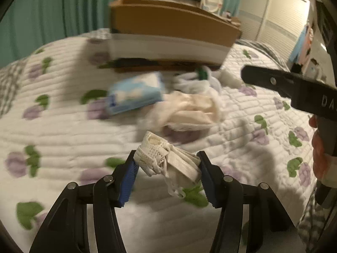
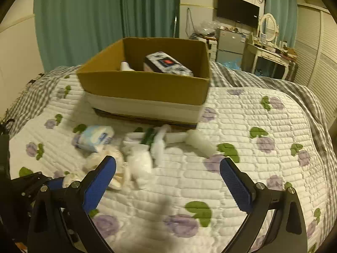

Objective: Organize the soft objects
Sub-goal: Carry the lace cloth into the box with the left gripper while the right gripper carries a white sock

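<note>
Low in the left wrist view, the left gripper (image 1: 167, 164) is clamped on a bunched white lace cloth (image 1: 166, 160), whose loose end hangs below the blue pads. Beyond it, mid-frame, a cream cloth heap (image 1: 189, 111) lies on the flowered quilt (image 1: 63, 137), with a blue tissue pack (image 1: 134, 93) to its left and crumpled white items (image 1: 195, 80) behind. A cardboard box (image 1: 168, 31) stands across the upper centre.

At the bottom of the right wrist view, the right gripper (image 2: 168, 172) stands wide apart with nothing between its pads (image 2: 236, 183), over bare quilt (image 2: 242, 126). Just past its left finger lie the cream cloth (image 2: 101, 158) and white bundles (image 2: 141, 160); the tissue pack (image 2: 96, 137) sits further up-left. The box (image 2: 147, 86), upper centre, holds a patterned tissue pack (image 2: 168, 63) and a white object (image 2: 126, 66).
</note>
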